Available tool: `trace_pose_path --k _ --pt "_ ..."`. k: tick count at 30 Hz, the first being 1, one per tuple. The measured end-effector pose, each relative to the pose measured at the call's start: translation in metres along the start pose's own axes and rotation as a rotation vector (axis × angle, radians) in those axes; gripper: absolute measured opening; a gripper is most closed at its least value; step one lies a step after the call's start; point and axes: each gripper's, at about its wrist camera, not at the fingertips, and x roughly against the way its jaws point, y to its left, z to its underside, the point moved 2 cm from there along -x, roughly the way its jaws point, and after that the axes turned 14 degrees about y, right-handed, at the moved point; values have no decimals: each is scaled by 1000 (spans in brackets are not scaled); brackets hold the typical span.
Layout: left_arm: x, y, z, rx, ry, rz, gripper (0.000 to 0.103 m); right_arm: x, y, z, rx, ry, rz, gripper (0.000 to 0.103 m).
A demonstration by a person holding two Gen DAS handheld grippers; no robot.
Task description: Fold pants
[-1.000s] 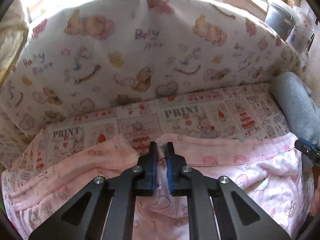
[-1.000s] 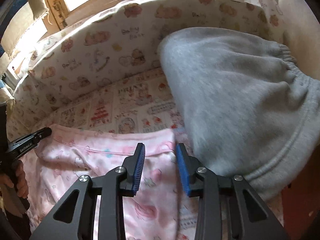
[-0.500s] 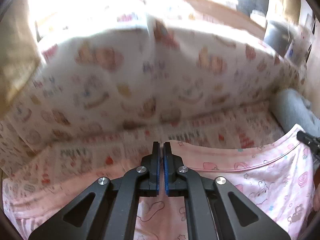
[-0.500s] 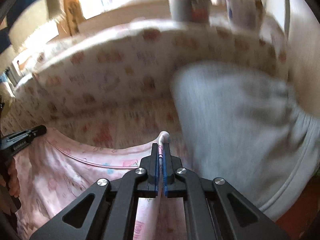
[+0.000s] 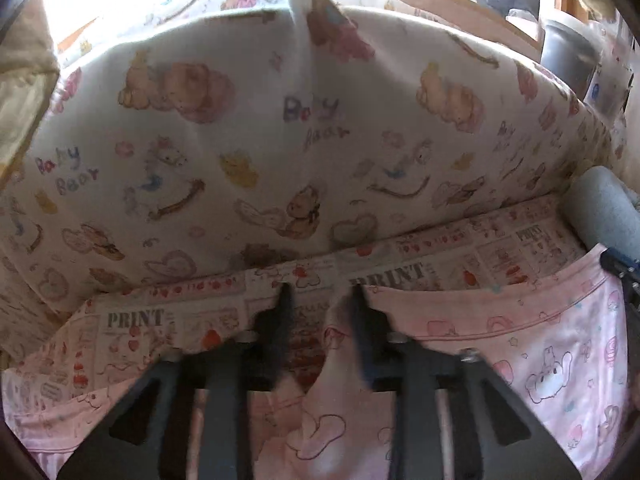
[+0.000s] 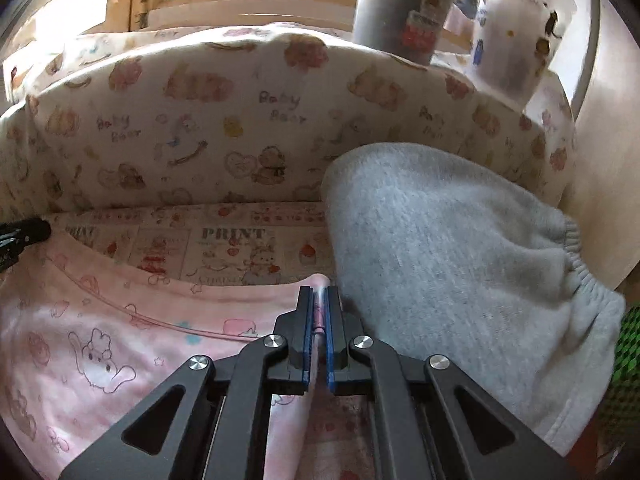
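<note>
Pink cartoon-print pants (image 6: 120,332) lie spread on the printed sheet (image 6: 224,240). My right gripper (image 6: 319,292) is shut on their right edge, and a thin fold of pink cloth stands between the blue pads. In the left wrist view my left gripper (image 5: 320,294) is blurred and its jaws are opening. A ridge of the pants (image 5: 500,344) leans on the right finger, and the pads do not press it. The left gripper's tip (image 6: 24,232) shows at the far left of the right wrist view. The right gripper's tip (image 5: 618,266) shows at the right of the left wrist view.
A padded bear-print bumper (image 6: 200,128) walls off the back. A grey sweat garment (image 6: 460,260) lies bunched on the right, close to my right gripper. Dark and pale containers (image 6: 404,12) stand on the ledge behind the bumper.
My right gripper went from open to shut on the pants' edge. My left gripper's jaws, shut on a pink fold before, have parted, and the fold now hangs loose by the right finger.
</note>
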Motion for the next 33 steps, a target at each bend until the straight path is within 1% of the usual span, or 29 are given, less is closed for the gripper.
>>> trace_pose_path --k 2,3,4,5,7,8,10,12,14,15,18,20,22,24,26,29,30,32,33 --pt "14 1 3 -2 -41 -6 42 8 -3 1 -16 -24 -11 20" --pt "23 2 5 -2 -60 -9 49 14 -6 1 -30 -40 -24 25" --pt "33 3 9 2 -76 -17 57 20 -9 2 -42 -53 -38 37" --pt "43 4 14 6 -92 -23 58 27 -12 3 -50 -66 -63 49" --pt "67 2 28 -18 -128 -27 59 42 -14 6 -39 -77 -129 57" --pt "81 2 39 -30 -156 -42 59 54 -13 10 -20 -95 -152 57" --pt "108 2 61 -25 -229 -86 61 78 -9 20 4 -150 -162 57" --pt "133 5 84 -4 -301 -131 63 102 -5 33 24 -202 -168 61" --pt "157 14 111 15 -356 -152 64 126 -2 51 38 -261 -189 75" --pt "166 16 123 25 -381 -169 64 140 0 62 38 -293 -207 76" --pt "198 23 164 50 -441 -201 68 164 4 90 55 -337 -254 77" --pt "216 24 191 80 -468 -217 70 178 7 114 50 -350 -303 83" --pt "232 25 221 118 -492 -245 72 186 9 138 37 -345 -348 83" --pt "239 27 249 153 -509 -248 74 189 13 163 27 -337 -380 83" --pt "244 29 278 181 -511 -247 74 191 17 188 26 -338 -399 83" --pt "240 25 318 205 -515 -233 74 189 18 230 -17 -364 -395 83" --pt "239 24 329 220 -526 -233 74 187 20 241 -25 -368 -392 82" --pt "234 23 350 249 -538 -218 74 181 23 263 -37 -354 -398 72" --pt "230 23 357 263 -532 -202 74 176 24 274 -51 -331 -409 70"
